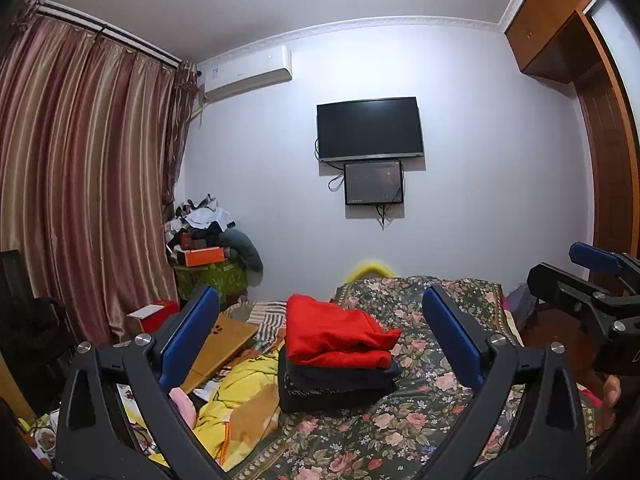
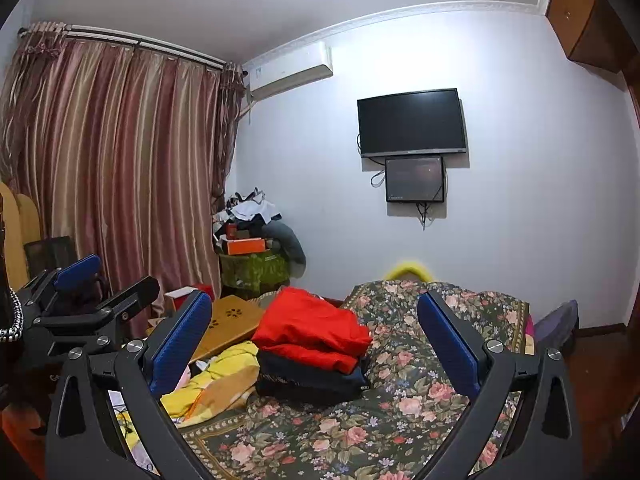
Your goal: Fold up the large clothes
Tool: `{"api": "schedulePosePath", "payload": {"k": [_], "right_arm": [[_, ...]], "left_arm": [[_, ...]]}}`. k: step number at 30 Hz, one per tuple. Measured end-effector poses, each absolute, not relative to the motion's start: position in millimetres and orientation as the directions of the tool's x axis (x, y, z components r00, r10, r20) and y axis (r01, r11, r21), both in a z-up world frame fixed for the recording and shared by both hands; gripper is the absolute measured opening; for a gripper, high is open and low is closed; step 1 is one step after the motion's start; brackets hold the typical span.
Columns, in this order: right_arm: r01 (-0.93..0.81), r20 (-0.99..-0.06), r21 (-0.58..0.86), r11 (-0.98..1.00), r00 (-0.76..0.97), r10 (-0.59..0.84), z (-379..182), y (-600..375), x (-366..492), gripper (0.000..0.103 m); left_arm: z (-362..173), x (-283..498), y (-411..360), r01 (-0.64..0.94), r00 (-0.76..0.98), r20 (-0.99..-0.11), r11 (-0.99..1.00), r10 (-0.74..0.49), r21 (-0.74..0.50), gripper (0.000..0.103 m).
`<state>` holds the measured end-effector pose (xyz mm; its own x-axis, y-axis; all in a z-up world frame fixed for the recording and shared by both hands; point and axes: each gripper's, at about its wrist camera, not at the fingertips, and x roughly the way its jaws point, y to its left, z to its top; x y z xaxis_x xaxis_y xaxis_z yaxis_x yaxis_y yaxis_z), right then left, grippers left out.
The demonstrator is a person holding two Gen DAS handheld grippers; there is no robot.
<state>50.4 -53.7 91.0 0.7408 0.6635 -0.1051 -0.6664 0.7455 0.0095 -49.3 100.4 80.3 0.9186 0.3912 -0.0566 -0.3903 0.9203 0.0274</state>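
Folded clothes [image 1: 340, 360], red on dark, are stacked near the bed [image 2: 400, 380]'s left edge; soft and limp, they are best pinched at hems. Both grippers [image 1: 320, 344] [image 2: 314, 344] are held apart, empty.

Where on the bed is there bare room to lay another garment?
Free: floral bedspread right of and in front of the folded stack, between both open claws. Crowded: left of the stack, with the yellow bedding and wooden board.

Left gripper [image 1: 320, 340] and right gripper [image 2: 314, 340], both wide apart, level, side by side.
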Motion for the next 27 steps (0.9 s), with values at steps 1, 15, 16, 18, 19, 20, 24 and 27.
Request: {"api": "schedulePosePath", "payload": {"k": [1,15,16,18,19,20,24,27], "right_arm": [[-0.667,-0.11,0.009,0.745,0.74,0.664,90,-54,50,0.102],[-0.667,-0.135,0.007,0.745,0.738,0.661,92,-58,50,0.102],[-0.667,-0.135,0.008,0.745,0.738,0.662,92,-58,50,0.102],[-0.667,-0.137,0.009,0.745,0.737,0.662,92,-58,50,0.102],[-0.667,-0.138,0.01,0.745,0.737,0.662,92,-58,50,0.102],[-0.667,-0.139,0.01,0.745,0.737,0.662,93,-59,49,0.102],[-0.665,-0.145,0.01,0.747,0.738,0.659,92,-60,49,0.102],[-0.664,-0.151,0.013,0.747,0.738,0.658,91,-59,51,0.102]], "left_arm": [[79,-49,101,-0.389,0.919,-0.059,0.921,0.39,0.024,0.103],[75,-43,110,-0.386,0.919,-0.079,0.922,0.385,0.011,0.103],[75,-43,110,-0.386,0.919,-0.081,0.923,0.385,0.01,0.103],[76,-42,111,-0.384,0.92,-0.085,0.923,0.383,0.007,0.103],[76,-42,111,-0.383,0.92,-0.087,0.924,0.382,0.004,0.103],[75,-41,111,-0.383,0.92,-0.089,0.924,0.382,0.002,0.103],[75,-41,111,-0.382,0.921,-0.092,0.924,0.38,-0.003,0.103],[74,-39,111,-0.373,0.924,-0.1,0.928,0.37,-0.01,0.103]]}}
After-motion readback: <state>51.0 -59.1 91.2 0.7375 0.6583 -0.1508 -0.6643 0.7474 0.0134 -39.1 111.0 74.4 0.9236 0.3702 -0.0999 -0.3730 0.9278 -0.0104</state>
